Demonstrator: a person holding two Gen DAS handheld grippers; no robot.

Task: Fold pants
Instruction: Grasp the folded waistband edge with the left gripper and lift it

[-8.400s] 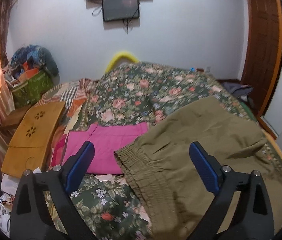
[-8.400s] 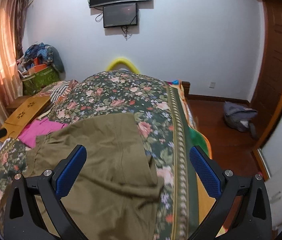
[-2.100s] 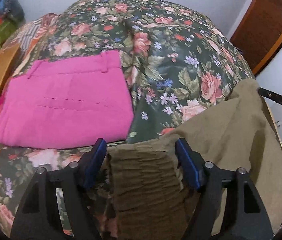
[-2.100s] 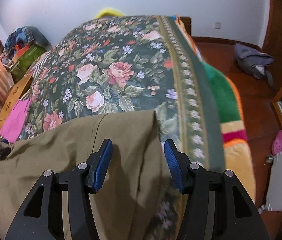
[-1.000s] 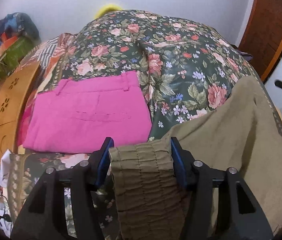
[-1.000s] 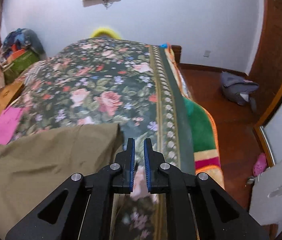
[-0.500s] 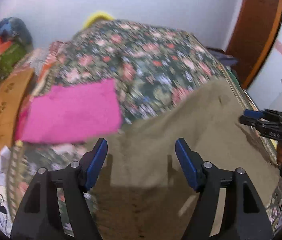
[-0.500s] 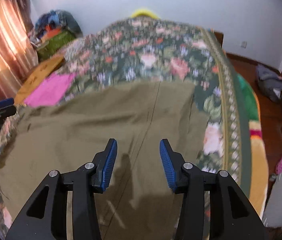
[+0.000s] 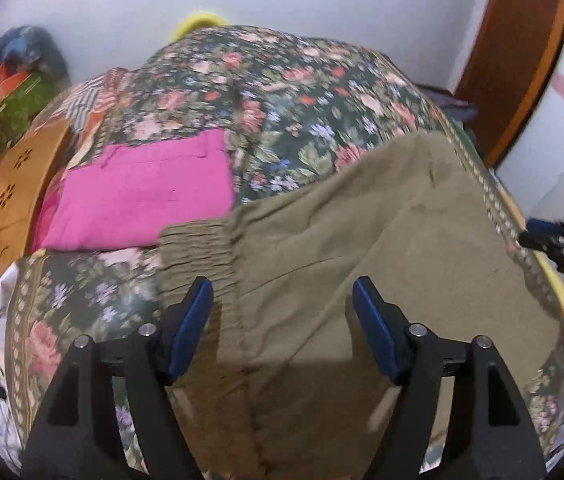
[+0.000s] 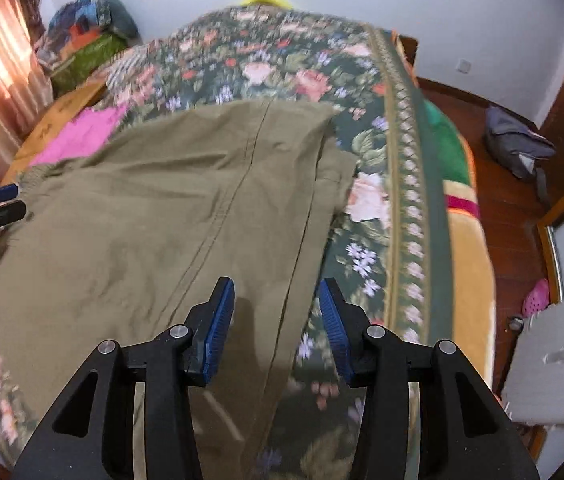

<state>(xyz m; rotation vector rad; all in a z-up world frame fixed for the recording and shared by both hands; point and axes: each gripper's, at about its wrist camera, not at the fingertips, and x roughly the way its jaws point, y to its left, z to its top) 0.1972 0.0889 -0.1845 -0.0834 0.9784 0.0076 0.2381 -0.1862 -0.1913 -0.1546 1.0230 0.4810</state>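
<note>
Olive-green pants (image 9: pixel 362 248) lie spread on the floral bedspread (image 9: pixel 282 80), with the gathered elastic waistband (image 9: pixel 198 248) at the left. In the right wrist view the pants (image 10: pixel 162 208) lie flat with a seam down the middle and the leg end toward the far right. My left gripper (image 9: pixel 282 324) is open and empty, above the waistband end. My right gripper (image 10: pixel 276 324) is open and empty, above the near right edge of the pants. Each gripper shows at the edge of the other's view.
Folded pink pants (image 9: pixel 142 192) lie on the bed left of the olive pants. A wooden lap tray (image 9: pixel 10 196) sits at the bed's left edge. A pile of bags (image 10: pixel 90 36) is at the far left. A grey bag (image 10: pixel 518 144) lies on the wooden floor right of the bed.
Both grippers held the pants a second ago, swung them out flat on the bed and let go. Both are now open and drawn back a little.
</note>
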